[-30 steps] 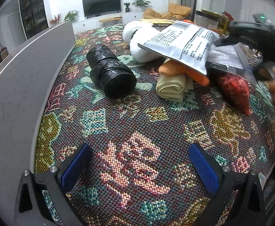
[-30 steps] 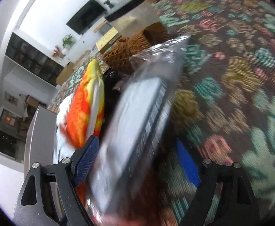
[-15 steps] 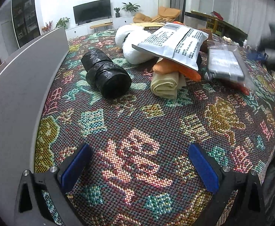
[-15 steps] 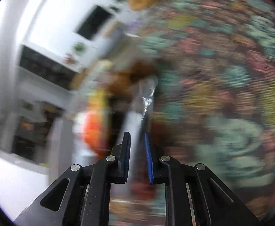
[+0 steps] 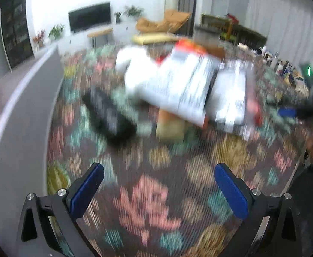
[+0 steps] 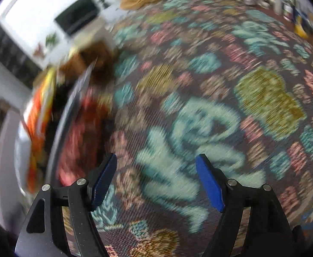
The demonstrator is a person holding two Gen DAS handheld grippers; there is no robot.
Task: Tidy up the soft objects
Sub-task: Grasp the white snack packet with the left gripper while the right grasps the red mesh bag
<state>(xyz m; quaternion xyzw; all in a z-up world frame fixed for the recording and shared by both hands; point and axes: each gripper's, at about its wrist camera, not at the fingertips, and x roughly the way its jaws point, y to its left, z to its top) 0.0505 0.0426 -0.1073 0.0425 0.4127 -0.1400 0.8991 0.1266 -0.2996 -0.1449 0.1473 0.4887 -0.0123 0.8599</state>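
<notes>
A pile of soft things lies on the patterned cloth (image 5: 156, 192), blurred in the left wrist view: a black bag roll (image 5: 111, 115), a white bundle (image 5: 135, 72), a printed white pouch (image 5: 182, 85) over an orange and beige roll (image 5: 169, 124), and a clear silver packet (image 5: 231, 98) on a red item. My left gripper (image 5: 158, 188) stands open over bare cloth, well short of the pile. My right gripper (image 6: 156, 180) has its jaws opening with nothing between them, just right of the silver packet (image 6: 77, 98) and red item (image 6: 81, 137).
A grey panel (image 5: 17, 128) borders the cloth on the left. A hand and the other gripper (image 5: 306, 109) show at the right edge of the left wrist view. Small clutter (image 6: 289, 6) sits at the far side of the cloth. A TV and plants stand behind.
My right gripper let go of the silver packet, drew back to the right, shut, then parted its jaws again. The left gripper rose and tilted, so the pile now sits lower in view and blurred.
</notes>
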